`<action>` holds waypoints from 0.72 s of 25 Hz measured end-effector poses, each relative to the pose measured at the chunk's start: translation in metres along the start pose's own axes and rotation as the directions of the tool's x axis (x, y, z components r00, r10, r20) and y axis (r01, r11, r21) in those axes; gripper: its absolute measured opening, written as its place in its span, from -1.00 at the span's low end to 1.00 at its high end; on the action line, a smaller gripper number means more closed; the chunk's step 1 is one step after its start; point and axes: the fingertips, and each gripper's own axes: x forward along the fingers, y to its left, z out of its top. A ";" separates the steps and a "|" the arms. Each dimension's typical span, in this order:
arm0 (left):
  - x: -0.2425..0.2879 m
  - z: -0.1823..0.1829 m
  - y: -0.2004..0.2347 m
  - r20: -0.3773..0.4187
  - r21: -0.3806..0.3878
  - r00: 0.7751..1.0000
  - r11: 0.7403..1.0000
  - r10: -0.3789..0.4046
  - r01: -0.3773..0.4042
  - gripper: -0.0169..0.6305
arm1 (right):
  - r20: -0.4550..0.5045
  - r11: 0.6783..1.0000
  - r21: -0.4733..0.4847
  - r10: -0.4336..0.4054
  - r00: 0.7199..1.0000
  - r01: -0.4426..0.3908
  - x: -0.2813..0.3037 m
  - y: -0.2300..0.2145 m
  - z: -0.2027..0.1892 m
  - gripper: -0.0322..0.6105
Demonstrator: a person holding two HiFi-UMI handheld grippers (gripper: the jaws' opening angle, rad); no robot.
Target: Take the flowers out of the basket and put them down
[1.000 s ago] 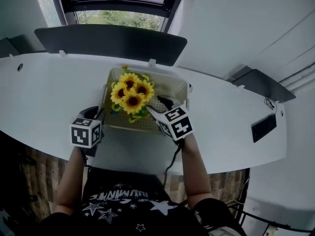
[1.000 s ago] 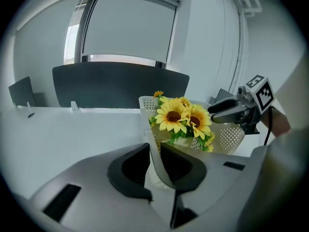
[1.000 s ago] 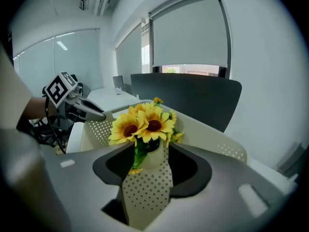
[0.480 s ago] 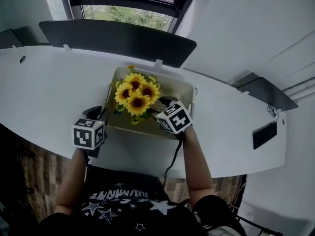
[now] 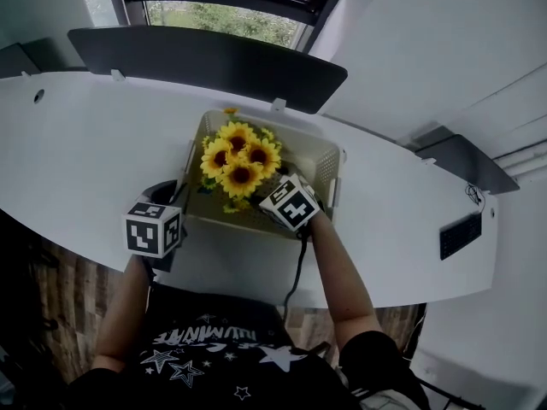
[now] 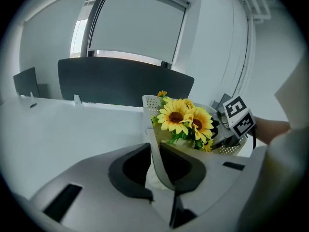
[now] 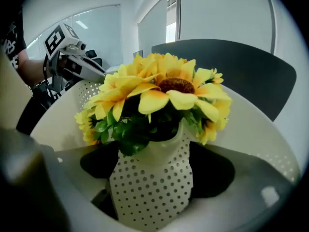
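A bunch of yellow sunflowers (image 5: 239, 156) stands in a white perforated pot (image 7: 152, 178) inside a cream perforated basket (image 5: 329, 156) on the white table (image 5: 85, 143). My left gripper (image 6: 154, 151) is shut on the basket's left wall (image 6: 155, 129), which stands between its pads. My right gripper (image 7: 152, 170) reaches into the basket from the near side. Its jaws are opening, with the pot between them and a dark pad on either side. In the head view the right gripper (image 5: 267, 193) is tucked under the blooms, and its marker cube hides the fingertips.
A dark panel (image 5: 205, 58) stands along the table's far edge below a window. A black flat device (image 5: 460, 225) lies at the table's right end. The table's curved near edge runs just in front of the basket.
My right gripper has moved left and deeper into the basket, up to the base of the flowers. The left gripper stays on the basket's wall.
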 end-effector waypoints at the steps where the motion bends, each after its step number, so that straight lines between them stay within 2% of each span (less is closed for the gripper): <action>1: 0.000 0.000 0.000 -0.001 -0.001 1.000 1.000 0.000 0.000 -0.75 | -0.006 1.000 -0.018 -0.001 1.000 0.001 0.003 0.001 -0.002 0.43; 5: 0.001 0.000 0.001 -0.003 -0.005 1.000 1.000 -0.004 0.004 -0.75 | -0.028 0.995 -0.095 0.011 1.000 -0.013 0.019 0.003 -0.011 0.45; 9: 0.000 0.000 0.001 -0.005 -0.007 1.000 1.000 -0.004 0.004 -0.75 | 0.049 0.997 -0.076 -0.009 0.999 0.013 0.031 -0.002 -0.007 0.53; 14: 0.000 0.000 0.001 -0.015 0.000 1.000 1.000 0.004 -0.004 -0.75 | 0.121 1.000 0.005 -0.015 0.993 0.014 0.043 -0.006 0.002 0.76; 18: -0.001 -0.003 0.000 -0.012 -0.012 1.000 1.000 0.009 -0.009 -0.76 | 0.175 0.999 -0.025 -0.017 0.984 0.022 0.049 -0.010 0.010 0.80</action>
